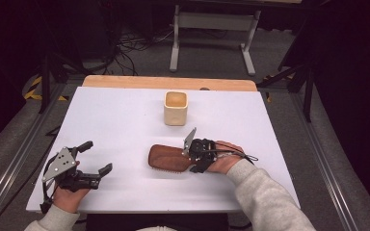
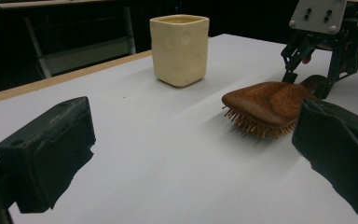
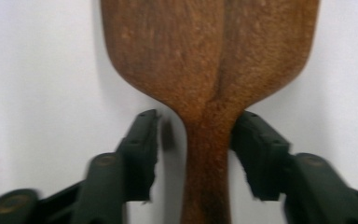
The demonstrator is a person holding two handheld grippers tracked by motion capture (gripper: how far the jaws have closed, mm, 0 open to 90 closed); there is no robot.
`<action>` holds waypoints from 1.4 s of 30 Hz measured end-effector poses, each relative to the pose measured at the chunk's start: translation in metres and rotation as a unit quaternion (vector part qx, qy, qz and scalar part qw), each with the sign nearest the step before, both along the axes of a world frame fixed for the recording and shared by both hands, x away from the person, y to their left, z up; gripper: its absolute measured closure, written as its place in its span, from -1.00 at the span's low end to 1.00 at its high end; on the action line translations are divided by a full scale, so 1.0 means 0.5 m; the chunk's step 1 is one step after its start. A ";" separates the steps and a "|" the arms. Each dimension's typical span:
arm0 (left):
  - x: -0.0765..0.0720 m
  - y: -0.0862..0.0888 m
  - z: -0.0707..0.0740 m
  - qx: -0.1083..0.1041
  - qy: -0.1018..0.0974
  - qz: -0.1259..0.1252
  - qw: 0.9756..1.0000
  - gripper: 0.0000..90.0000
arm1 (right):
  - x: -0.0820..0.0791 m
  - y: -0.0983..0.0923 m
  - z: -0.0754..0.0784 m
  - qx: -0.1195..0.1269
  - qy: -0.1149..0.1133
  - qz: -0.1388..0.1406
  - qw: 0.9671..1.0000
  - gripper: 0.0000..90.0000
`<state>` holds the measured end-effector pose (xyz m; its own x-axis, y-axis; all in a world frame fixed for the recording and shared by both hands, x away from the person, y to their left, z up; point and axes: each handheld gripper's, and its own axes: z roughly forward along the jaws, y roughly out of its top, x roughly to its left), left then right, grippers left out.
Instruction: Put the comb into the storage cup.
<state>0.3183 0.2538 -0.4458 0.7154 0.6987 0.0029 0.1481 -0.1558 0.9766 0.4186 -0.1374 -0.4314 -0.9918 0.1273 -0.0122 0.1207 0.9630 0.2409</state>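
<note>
A brown wooden hairbrush [image 1: 166, 158] lies bristles down on the white table top [image 1: 115, 120], its handle pointing right. My right gripper [image 1: 191, 159] straddles the thin handle just behind the head. In the right gripper view the brush [image 3: 209, 56] runs up between the jaws of my right gripper [image 3: 196, 126]: one jaw touches the handle and a small gap shows at the other. My left gripper [image 1: 99, 156] rests open near the front left corner with nothing between its jaws. From the left gripper view [image 2: 193, 121] the brush [image 2: 270, 102] and my right gripper [image 2: 307, 81] lie ahead.
A cream square cup [image 1: 176, 108] stands upright behind the brush, towards the table's far edge, and shows as the cup [image 2: 179, 44] in the left gripper view. A wooden strip [image 1: 168, 83] borders the far side. Dark floor, cables and a white frame lie beyond.
</note>
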 end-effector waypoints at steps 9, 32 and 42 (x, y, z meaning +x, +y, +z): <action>0.000 0.000 0.000 0.001 0.002 0.000 1.000 -0.99 | 0.004 -0.002 0.002 0.001 0.008 -0.007 1.000 0.60; 0.000 0.001 0.001 0.008 0.015 -0.010 1.000 -0.99 | -0.020 -0.015 0.053 0.072 -0.059 -0.006 0.996 0.62; 0.001 0.001 0.002 0.006 0.022 -0.014 1.000 -0.99 | -0.043 -0.041 0.078 0.158 -0.096 -0.025 0.982 0.62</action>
